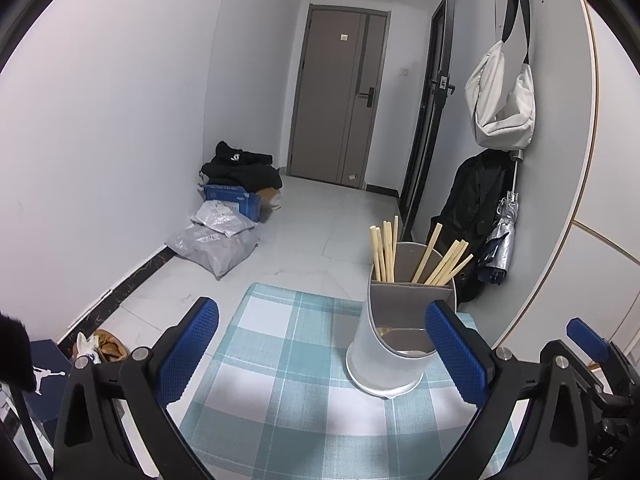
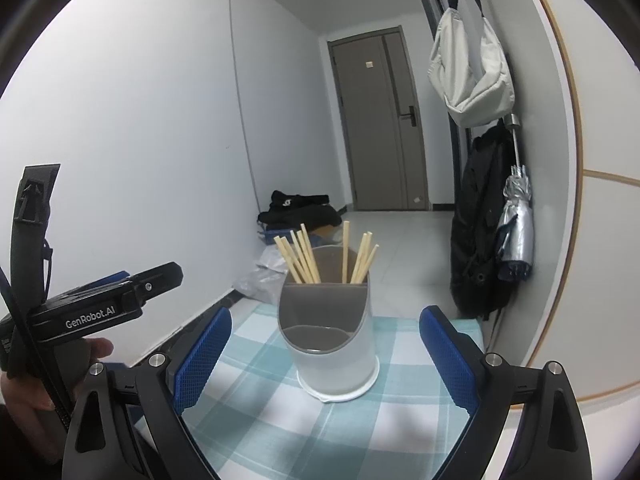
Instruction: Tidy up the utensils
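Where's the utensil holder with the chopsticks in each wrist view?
Left wrist: utensil holder stands right of centre on the checked cloth, close by the right finger of the left hand-held gripper.
Right wrist: utensil holder stands near centre, between the open fingers of the right hand-held gripper but farther off.
Shared landmark: the grey door at the end of the hall.

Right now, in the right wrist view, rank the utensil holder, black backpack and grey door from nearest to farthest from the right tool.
1. Utensil holder, straight ahead of the right tool, on the checked cloth.
2. Black backpack, right, against the wall.
3. Grey door, far end.
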Tool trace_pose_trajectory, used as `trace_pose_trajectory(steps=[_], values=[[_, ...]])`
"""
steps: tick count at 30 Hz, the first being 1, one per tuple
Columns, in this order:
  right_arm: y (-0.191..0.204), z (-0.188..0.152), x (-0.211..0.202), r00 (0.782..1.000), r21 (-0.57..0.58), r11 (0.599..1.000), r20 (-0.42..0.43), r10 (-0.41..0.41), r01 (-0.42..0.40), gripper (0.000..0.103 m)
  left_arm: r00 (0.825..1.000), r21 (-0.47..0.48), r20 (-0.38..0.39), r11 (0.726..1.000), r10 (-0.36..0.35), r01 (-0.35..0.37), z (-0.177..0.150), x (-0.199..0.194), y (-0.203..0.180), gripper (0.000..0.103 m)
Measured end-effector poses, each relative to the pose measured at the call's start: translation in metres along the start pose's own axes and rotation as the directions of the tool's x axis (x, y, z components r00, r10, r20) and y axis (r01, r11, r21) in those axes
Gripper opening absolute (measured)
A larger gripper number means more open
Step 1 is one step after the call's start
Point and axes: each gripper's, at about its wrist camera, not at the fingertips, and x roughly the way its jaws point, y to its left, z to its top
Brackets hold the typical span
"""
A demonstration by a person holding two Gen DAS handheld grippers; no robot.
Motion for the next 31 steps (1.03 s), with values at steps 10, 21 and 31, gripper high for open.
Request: trace_pose_trajectory(steps=[10, 21, 31], values=[[0.0015, -0.0007, -0.0030, 1.000, -0.007, 1.000, 0.005, -0.008, 0.008, 0.096, 1.000, -0.004, -0.016, 1.000, 0.011, -0.011, 0.0003, 0.0013, 0.0007, 0.101], [0.0027, -0.0019, -0.0039, 1.000, -0.007, 1.000, 0.004, -0.010, 0.010, 0.096, 1.000, 0.007, -0.010, 1.000, 0.010, -0.010, -0.0017, -0.0003, -0.0007, 0.101], [0.0023, -0.0010, -0.0024, 1.000, 0.001, 1.000, 0.000, -0.012, 0.012, 0.096, 1.000, 0.016, 0.002, 1.000, 0.006, -0.006, -0.0029, -0.0009, -0.0021, 0.101]])
